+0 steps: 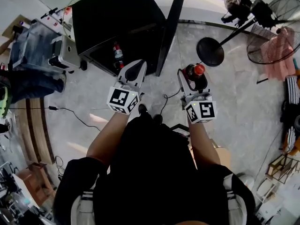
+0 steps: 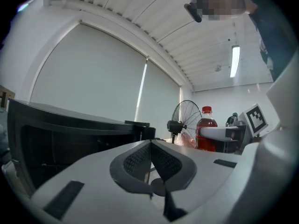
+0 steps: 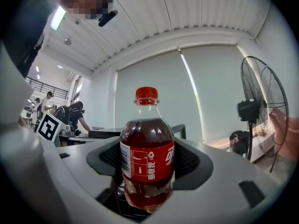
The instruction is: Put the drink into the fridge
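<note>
**Q:** What could go wrong from here?

**A:** Reading left to right: the black fridge (image 1: 117, 18) stands open on the floor ahead of me. What looks like another bottle (image 1: 117, 53) is already inside. The fridge door (image 1: 171, 27) juts out edge-on between my two grippers. I judge that door to be the main risk. Carrying the drink leftward to the opening could clip its edge, or knock the bottle inside. A bump might also tip the drink, since its neck and cap stand clear above the jaws.

**Q:** And the grippers?

**A:** My left gripper (image 2: 150, 143) is closed tip to tip and holds nothing. It hovers just before the opening. My right gripper (image 1: 193, 76) is clamped on the cola bottle (image 3: 147, 143), which is upright in mid-air, right of the door, not yet in the fridge.
</note>
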Demonstrator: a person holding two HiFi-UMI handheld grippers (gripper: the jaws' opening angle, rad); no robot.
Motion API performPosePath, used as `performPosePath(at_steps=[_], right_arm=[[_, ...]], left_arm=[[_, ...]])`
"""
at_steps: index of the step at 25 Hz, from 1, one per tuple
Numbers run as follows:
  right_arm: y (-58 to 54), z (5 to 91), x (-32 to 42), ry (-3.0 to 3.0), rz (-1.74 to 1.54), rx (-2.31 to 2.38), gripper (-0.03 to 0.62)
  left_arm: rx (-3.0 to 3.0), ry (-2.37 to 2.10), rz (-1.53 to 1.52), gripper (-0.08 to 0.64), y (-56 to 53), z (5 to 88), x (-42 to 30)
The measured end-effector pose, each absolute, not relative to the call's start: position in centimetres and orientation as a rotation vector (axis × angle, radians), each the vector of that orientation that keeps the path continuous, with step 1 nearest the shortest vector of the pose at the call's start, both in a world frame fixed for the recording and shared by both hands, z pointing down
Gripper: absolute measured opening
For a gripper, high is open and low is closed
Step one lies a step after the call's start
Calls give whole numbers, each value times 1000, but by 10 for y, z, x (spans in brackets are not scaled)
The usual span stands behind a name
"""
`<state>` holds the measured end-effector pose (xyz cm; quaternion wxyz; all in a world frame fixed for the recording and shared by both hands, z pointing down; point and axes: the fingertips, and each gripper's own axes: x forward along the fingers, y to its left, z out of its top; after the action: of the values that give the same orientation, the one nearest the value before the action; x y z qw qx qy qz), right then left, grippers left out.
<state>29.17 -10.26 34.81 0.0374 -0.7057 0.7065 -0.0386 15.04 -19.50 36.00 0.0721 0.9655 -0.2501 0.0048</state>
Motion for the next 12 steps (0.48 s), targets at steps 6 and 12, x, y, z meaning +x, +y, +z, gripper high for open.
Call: performPosePath(at_steps=[6, 12], right_arm=[[-170, 367, 240, 2319, -162, -2058, 301], [-214, 380, 182, 2438, -142, -1962, 301]], left_arm=[[2842, -965, 59, 18, -239, 378, 86], [2760, -1096, 71, 18, -264, 401, 26]])
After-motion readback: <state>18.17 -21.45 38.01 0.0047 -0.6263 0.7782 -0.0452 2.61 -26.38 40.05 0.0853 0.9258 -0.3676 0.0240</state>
